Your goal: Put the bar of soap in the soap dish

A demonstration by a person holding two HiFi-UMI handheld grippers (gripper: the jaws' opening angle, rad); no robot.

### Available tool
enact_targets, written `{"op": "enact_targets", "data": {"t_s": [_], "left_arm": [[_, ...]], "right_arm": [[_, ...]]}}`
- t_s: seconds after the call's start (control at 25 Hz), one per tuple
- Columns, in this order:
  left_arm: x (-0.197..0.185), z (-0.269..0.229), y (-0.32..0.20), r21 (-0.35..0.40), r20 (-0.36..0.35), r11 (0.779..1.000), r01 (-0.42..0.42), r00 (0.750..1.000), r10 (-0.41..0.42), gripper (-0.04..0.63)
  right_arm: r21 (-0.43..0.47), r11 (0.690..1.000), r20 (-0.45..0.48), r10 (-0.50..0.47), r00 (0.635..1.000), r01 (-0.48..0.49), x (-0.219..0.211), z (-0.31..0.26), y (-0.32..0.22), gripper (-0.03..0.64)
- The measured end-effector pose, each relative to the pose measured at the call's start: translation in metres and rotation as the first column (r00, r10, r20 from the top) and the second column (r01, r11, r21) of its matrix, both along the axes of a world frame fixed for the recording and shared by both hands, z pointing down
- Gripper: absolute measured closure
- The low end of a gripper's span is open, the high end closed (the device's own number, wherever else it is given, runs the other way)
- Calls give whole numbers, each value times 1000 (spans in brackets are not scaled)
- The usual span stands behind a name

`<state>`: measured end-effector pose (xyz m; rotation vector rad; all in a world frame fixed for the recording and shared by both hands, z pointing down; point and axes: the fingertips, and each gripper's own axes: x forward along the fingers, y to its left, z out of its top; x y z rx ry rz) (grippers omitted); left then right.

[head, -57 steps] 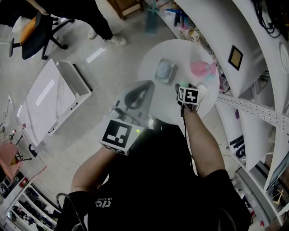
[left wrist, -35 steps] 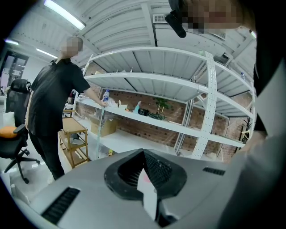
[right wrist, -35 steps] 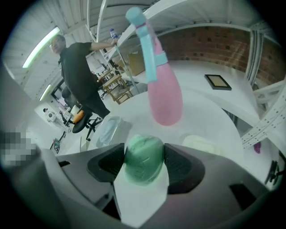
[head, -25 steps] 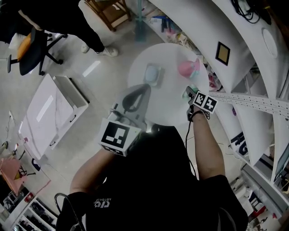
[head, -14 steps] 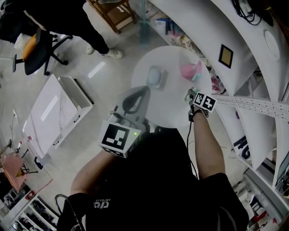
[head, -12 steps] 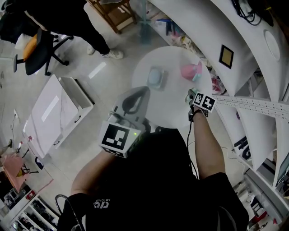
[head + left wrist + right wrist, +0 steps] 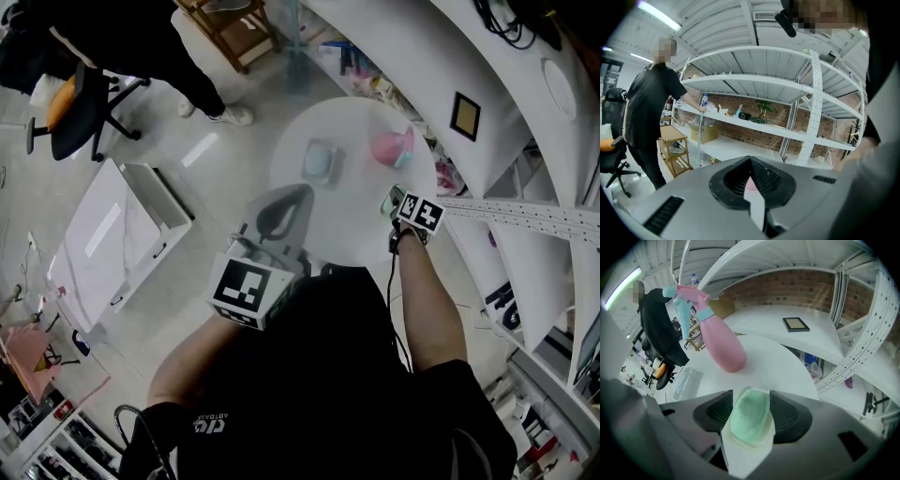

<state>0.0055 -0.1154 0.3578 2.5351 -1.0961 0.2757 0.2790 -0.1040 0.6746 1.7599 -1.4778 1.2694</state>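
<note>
On the table (image 7: 352, 225): one soap dish (image 7: 319, 161), one spray bottle (image 7: 392, 147). The right gripper (image 7: 750, 401), its jaws just closing, clamps the one bar of soap (image 7: 749, 423), clear only in its own view. The left gripper (image 7: 751, 161) has its jaws together.

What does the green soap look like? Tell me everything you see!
The bar of soap is mint green, oval and smooth, with a faint mark pressed into its top. It lies flat on a pale cream layer, near the round white table's edge. The right gripper has just been closing its jaws, and the soap sits between them, a black pad against each long side.
</note>
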Motion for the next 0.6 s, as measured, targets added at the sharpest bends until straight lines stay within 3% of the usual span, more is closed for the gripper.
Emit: {"op": "enact_targets", "data": {"t_s": [0.16, 0.28, 0.6], "left_arm": [[3, -1, 1, 2, -7, 1000, -6, 1000, 6, 595], [5, -3, 3, 1, -8, 1000, -8, 1000, 8, 595], [3, 1, 13, -13, -7, 1000, -8, 1000, 8, 595]], "right_arm": [[5, 1000, 1, 7, 1000, -7, 0, -5, 4, 386], [13, 1000, 2, -3, 1000, 3, -1, -7, 7, 573], [22, 999, 14, -26, 1000, 26, -4, -3, 10, 601]]}}
